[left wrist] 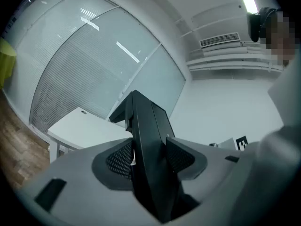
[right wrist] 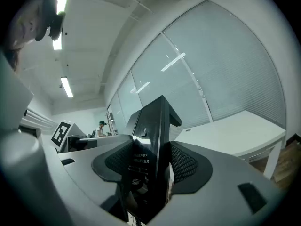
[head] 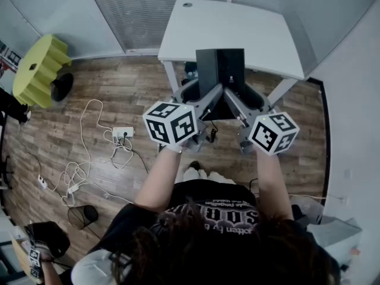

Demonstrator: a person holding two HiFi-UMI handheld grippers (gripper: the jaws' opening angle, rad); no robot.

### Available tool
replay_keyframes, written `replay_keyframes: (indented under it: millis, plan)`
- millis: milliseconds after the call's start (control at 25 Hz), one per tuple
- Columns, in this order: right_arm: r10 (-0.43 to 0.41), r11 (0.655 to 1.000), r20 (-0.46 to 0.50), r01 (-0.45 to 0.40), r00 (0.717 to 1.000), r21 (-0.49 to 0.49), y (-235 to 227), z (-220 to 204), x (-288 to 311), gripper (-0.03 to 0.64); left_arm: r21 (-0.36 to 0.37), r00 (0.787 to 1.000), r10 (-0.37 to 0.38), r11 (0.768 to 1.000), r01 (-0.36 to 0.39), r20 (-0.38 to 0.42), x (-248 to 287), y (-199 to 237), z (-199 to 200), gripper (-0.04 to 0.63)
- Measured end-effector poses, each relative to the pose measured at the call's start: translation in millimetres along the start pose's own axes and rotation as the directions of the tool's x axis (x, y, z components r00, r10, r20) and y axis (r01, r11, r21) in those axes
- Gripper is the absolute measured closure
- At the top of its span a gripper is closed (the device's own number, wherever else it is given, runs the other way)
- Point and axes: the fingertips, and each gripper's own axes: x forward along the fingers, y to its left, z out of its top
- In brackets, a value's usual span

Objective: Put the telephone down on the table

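A black telephone (head: 220,70) hangs in the air just in front of the near edge of the white table (head: 237,28), gripped from both sides. My left gripper (head: 199,97) is shut on the telephone's left side and my right gripper (head: 243,97) is shut on its right side. In the left gripper view the telephone (left wrist: 150,145) stands edge-on between the mesh pads (left wrist: 120,159), with the table (left wrist: 80,124) beyond it. In the right gripper view the pads (right wrist: 186,164) press on the telephone (right wrist: 153,140), and the table (right wrist: 235,131) lies to the right.
The floor under me is wood, with a power strip and loose white cables (head: 123,132) at the left. A yellow ribbed object (head: 38,70) stands far left, and a black mesh bin (head: 83,215) is near my feet. Glass walls with blinds (head: 142,10) run behind the table.
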Motion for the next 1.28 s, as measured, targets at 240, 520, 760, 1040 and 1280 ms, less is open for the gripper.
replay_keyframes:
  millis: [240,520,760,1040,1280]
  plan:
    - [0.002,1.0,0.002,-0.002,1.0,0.004,-1.0,-2.3,4.6,0.354,-0.008,1.0,-0.009,1.0,0.009,-0.007,1.5,4.3,-4.1,0.388]
    - [-0.001,1.0,-0.004,0.001,1.0,0.015,-2.0,-5.8,7.7,0.354,-0.017,1.0,-0.007,1.0,0.007,-0.008,1.5,9.0,-6.3,0.388]
    - [-0.001,0.999,-0.004,0.002,1.0,0.033,-4.7,-5.6,28.2,0.354,-0.015,1.0,0.006,1.0,-0.006,-0.004,4.4,28.2,3.6,0.388]
    - [0.001,0.999,-0.008,-0.001,1.0,0.035,-7.9,-2.6,65.8,0.355,-0.022,1.0,0.001,1.0,-0.001,-0.006,11.7,60.7,17.9,0.388]
    - [-0.003,0.999,-0.004,0.003,1.0,0.038,-11.8,-1.2,92.9,0.355,-0.017,1.0,0.003,1.0,-0.003,-0.005,17.5,85.5,31.6,0.388]
